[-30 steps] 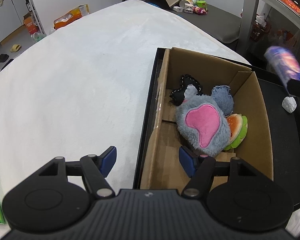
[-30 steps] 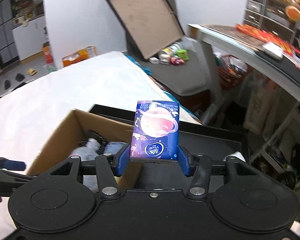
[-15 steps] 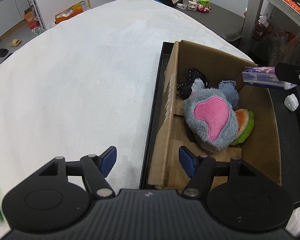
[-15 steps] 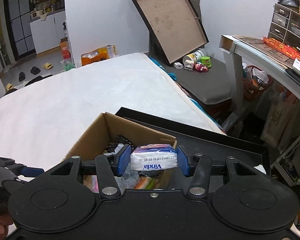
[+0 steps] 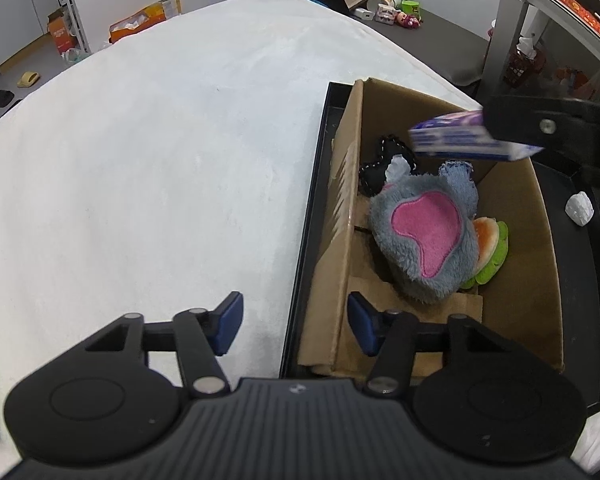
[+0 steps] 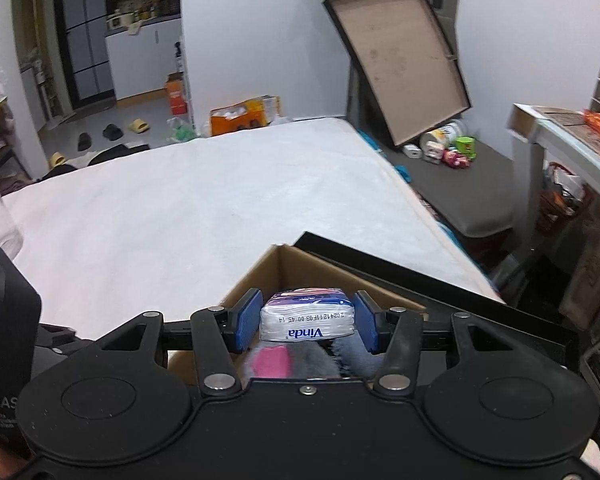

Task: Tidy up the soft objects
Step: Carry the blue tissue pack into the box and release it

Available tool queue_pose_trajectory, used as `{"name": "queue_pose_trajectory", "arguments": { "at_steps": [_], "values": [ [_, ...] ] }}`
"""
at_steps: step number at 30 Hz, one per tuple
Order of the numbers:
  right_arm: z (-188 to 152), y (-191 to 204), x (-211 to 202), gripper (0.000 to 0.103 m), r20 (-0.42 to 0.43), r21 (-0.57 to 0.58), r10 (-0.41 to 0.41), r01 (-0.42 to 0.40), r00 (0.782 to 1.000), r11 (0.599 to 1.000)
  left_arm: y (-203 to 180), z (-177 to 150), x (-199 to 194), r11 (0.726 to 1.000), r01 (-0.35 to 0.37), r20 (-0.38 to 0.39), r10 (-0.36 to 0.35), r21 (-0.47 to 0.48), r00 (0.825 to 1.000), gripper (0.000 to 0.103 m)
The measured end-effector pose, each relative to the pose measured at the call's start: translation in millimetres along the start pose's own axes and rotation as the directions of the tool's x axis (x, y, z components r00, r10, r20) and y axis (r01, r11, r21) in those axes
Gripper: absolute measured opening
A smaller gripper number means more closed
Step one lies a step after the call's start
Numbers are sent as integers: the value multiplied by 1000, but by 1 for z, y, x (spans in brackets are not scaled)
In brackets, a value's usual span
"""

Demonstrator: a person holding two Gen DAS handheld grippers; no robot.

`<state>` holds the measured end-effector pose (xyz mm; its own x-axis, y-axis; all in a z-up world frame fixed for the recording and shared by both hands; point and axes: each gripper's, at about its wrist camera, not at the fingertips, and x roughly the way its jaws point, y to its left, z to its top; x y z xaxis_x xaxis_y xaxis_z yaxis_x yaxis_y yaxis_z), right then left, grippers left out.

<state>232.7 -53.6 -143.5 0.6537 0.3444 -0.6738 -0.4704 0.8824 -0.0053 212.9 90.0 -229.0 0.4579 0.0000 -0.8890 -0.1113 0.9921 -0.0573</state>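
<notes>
Your right gripper [image 6: 307, 325] clamps the tissue pack [image 6: 307, 317] above the cardboard box [image 5: 512, 216] for dropping, while your empty left gripper [image 5: 293, 323], jaws just narrowing, waits beside it.

A cardboard box [image 5: 512, 256] is set in a tray [image 5: 306, 216] on a cloth-covered surface [image 5: 160, 168], ahead and to the right of the left gripper [image 5: 292, 322], whose jaws straddle the box's left wall. Inside the box, a plush toy [image 5: 420, 236] is laid ahead of the right jaw, with a burger toy [image 5: 492, 248] just to its right. A tissue pack [image 6: 307, 319] is held between the jaws of the right gripper [image 6: 307, 322], above the far end of the box.
</notes>
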Motion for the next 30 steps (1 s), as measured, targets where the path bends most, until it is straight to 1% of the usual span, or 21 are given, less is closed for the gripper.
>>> {"name": "queue_pose_trajectory", "arguments": {
  "at_steps": [2, 3, 4, 6, 7, 8, 9, 12, 17, 24, 26, 28, 30],
  "values": [
    [1, 5, 4, 49, -11, -7, 11, -11, 1000, 1000, 2, -1, 2, 1000, 10, -13, -10, -9, 1000, 47],
    [2, 9, 6, 49, -14, -9, 18, -18, 1000, 1000, 2, -1, 3, 1000, 15, -19, -15, -16, 1000, 41],
    [3, 12, 8, 49, -16, -11, 26, -27, 1000, 1000, 3, -2, 4, 1000, 19, -25, -19, -21, 999, 38],
    [4, 17, 11, 51, -26, -18, 41, -42, 999, 999, 5, -3, 4, 999, 27, -28, -28, -31, 999, 36],
    [4, 21, 14, 52, -39, -24, 43, -44, 998, 999, 6, -3, 4, 999, 32, -28, -33, -32, 999, 33],
    [4, 23, 17, 53, -50, -29, 35, -37, 998, 999, 6, -3, 4, 999, 37, -29, -38, -33, 999, 32],
    [4, 24, 17, 57, -57, -32, 28, -30, 998, 999, 6, -3, 4, 999, 37, -29, -38, -34, 999, 31],
    [2, 22, 16, 64, -59, -17, 20, -21, 998, 1000, 5, -2, 3, 999, 37, -27, -38, -31, 999, 30],
    [-4, 11, 8, 69, -57, 13, -4, 5, 998, 1000, 3, -1, 0, 999, 33, -12, -33, -24, 999, 30],
    [-13, -7, -3, 79, -38, 60, -45, 48, 998, 997, 2, -3, -8, 1000, 20, 13, -19, -17, 1000, 29],
    [-17, -13, -5, 82, -31, 75, -63, 65, 998, 995, 0, -3, -9, 1000, 23, 14, -23, -17, 1000, 25],
    [-21, -19, -8, 84, -24, 89, -83, 85, 996, 992, -2, -4, -9, 999, 29, 15, -29, -15, 999, 17],
    [-25, -28, -10, 87, -20, 106, -99, 100, 995, 989, -4, -3, -9, 999, 30, 17, -30, -12, 999, 13]
  ]
}}
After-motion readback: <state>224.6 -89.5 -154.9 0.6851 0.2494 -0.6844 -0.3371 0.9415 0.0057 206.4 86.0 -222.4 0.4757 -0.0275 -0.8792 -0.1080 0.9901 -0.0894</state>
